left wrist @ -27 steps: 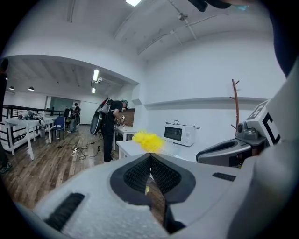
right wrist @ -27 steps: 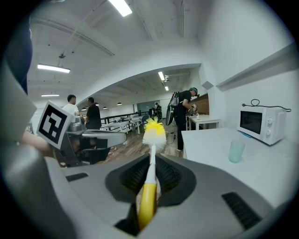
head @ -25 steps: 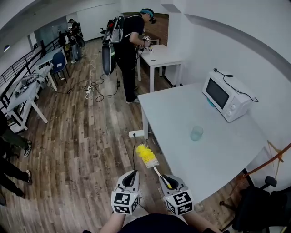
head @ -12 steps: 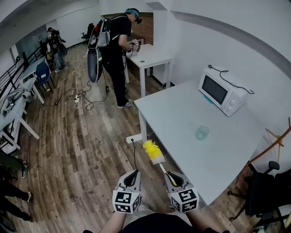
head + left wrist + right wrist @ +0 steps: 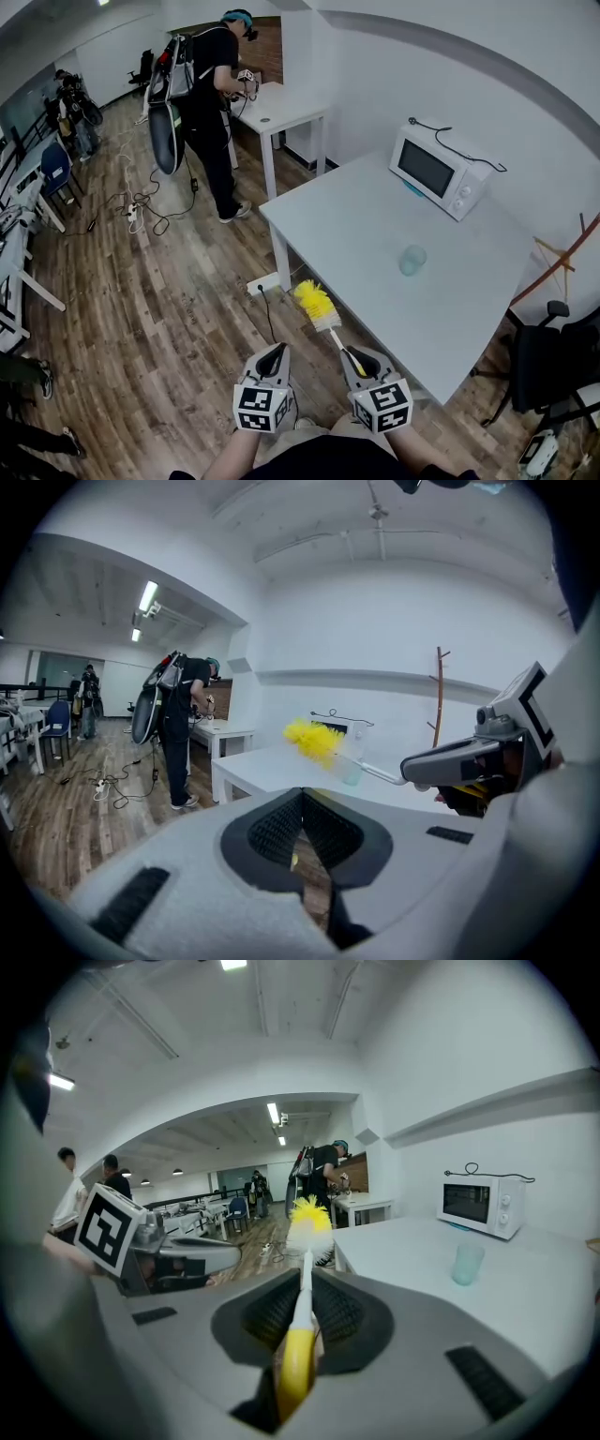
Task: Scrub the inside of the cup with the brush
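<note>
A pale green translucent cup [image 5: 411, 260] stands upright on the white table [image 5: 375, 234], seen also as the cup [image 5: 466, 1264] in the right gripper view. My right gripper [image 5: 358, 361] is shut on the yellow handle of a brush [image 5: 322, 315]; its yellow-and-white bristle head [image 5: 309, 1220] points forward over the floor by the table's near corner. My left gripper [image 5: 273, 360] is shut with nothing between its jaws, low beside the right one. Both grippers hang over the wooden floor, well short of the cup.
A white microwave [image 5: 433, 170] stands at the table's far side, behind the cup. A person with a backpack [image 5: 202, 89] stands at a smaller white table [image 5: 281, 105]. Cables and a power strip [image 5: 262, 282] lie on the floor. A black chair [image 5: 553, 361] stands at right.
The view has swung left and drawn back, so the table and cup sit further right and lower. Both grippers keep their place near the bottom, the brush still held.
</note>
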### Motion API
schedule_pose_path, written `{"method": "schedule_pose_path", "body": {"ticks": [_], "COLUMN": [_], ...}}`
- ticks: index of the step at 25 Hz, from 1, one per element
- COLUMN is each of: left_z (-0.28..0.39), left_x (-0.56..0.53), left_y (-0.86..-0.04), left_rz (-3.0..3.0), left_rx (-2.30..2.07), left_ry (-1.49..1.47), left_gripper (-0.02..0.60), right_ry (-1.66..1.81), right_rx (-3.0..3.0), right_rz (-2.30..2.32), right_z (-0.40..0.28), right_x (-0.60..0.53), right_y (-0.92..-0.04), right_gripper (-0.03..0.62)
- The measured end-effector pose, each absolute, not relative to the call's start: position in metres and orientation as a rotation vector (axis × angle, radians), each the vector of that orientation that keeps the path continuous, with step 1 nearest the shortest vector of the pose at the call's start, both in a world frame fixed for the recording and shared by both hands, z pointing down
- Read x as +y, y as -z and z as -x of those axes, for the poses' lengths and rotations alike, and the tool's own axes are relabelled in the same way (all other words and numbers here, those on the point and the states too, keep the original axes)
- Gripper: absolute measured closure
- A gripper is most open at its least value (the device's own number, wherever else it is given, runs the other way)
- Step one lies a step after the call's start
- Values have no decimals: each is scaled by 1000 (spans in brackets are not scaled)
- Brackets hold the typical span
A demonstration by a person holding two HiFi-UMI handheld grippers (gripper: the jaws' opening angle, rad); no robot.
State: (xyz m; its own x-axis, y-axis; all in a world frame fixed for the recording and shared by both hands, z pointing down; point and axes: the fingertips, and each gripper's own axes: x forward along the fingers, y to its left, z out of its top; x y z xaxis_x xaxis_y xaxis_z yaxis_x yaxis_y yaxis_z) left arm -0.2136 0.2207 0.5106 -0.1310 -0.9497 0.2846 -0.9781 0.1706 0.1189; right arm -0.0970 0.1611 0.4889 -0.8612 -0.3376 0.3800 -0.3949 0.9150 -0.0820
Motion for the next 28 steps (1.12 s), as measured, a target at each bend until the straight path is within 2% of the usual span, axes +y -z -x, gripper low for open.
{"method": "schedule_pose_path", "body": {"ticks": [10,28], "left_z": [202,165], "left_x": [172,-5], "left_y": [-515,-510], "left_rz": [-1974,-2200], "left_rx": [-2027,-1796], "left_ry": [-172,-209], "left_gripper": [563,563], "right_ry": [-247,-274], "right_rx": [-2712,-2652], "right_rz": [-783,-1062], "right_z": [67,26], "right_x": [117,-25], "right_y": [-469,-460], "right_gripper": [545,545]}}
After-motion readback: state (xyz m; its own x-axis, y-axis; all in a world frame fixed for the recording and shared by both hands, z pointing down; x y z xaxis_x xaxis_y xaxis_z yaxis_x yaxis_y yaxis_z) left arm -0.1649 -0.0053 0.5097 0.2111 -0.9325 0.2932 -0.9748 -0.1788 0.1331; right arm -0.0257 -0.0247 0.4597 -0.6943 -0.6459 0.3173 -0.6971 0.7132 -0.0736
